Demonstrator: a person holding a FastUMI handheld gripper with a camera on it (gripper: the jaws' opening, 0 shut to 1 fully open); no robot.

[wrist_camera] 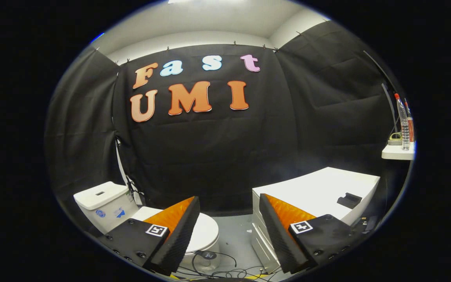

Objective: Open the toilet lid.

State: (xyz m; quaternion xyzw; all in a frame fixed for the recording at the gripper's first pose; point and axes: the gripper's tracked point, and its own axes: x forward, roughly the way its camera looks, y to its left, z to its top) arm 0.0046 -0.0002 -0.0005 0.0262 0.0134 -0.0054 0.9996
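The claw gapes wide, holding nothing. Lower left, the toilet has its lid down behind the left finger; a white cabinet stands right.

One toilet; two bottles; one cabinet

White toilet lid and white tank with blue stickers, white desk bearing a small black object, grey floor strewn with black cables, clear bottle with red cap on a white shelf.
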